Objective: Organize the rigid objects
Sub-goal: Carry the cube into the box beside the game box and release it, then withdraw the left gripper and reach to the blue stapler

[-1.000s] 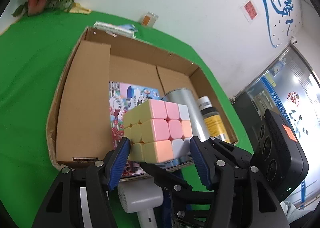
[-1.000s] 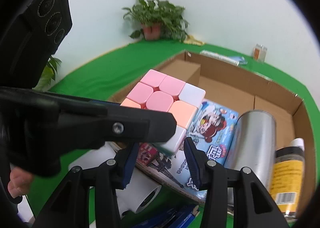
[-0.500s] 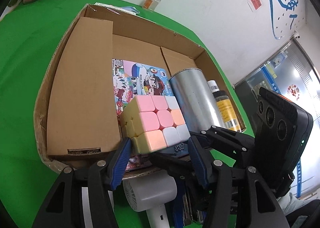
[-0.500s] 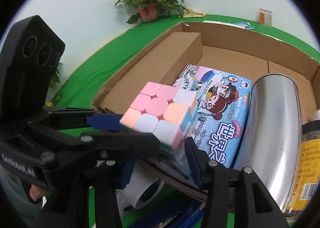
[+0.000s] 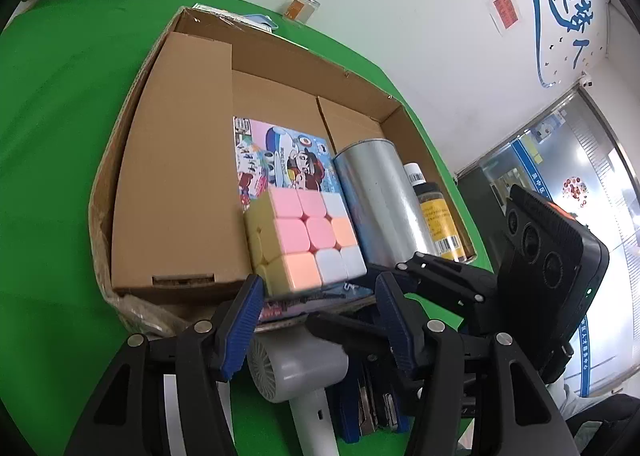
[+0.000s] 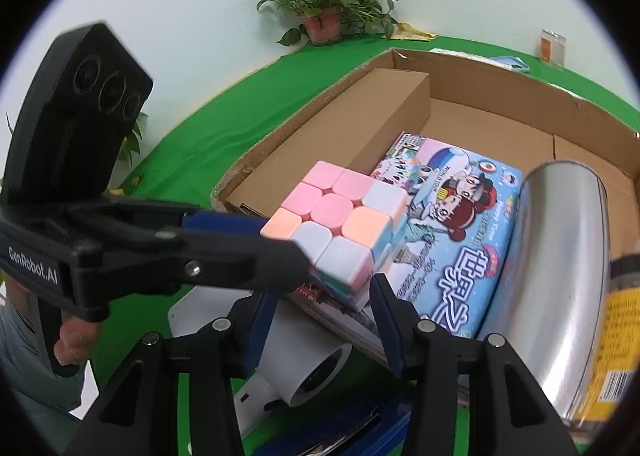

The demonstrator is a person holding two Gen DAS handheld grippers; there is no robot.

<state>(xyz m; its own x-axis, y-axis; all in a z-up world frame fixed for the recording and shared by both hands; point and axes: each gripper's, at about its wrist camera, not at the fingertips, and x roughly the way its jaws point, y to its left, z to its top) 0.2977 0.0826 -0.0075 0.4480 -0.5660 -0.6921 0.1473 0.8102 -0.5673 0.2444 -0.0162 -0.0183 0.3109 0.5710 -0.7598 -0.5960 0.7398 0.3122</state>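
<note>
Currently the pastel puzzle cube (image 5: 306,242) is seen on the cartoon-printed flat box (image 5: 280,153), at the near end of the open cardboard box (image 5: 280,55), roughly 6 o'clock of the carton's interior in the left wrist view. The left gripper (image 5: 316,320) is parted, pads flanking the cube's near lower corners; contact cannot be told. The right gripper (image 6: 320,320) is parted too, cube just ahead of its tips; the left-side pad is hidden behind the left gripper's finger, so a clamp cannot be told. At 3 o'clock of the cube a silver cylinder (image 5: 380,195) is laid, with a yellow-labelled bottle (image 5: 436,215) beyond it. At 9 o'clock a plain brown carton (image 5: 176,175) is lodged. Outside the box, at 6 o'clock, a white hair dryer (image 5: 296,368) and a blue stapler (image 5: 368,404) are left on the green cloth (image 5: 52,175).
</note>
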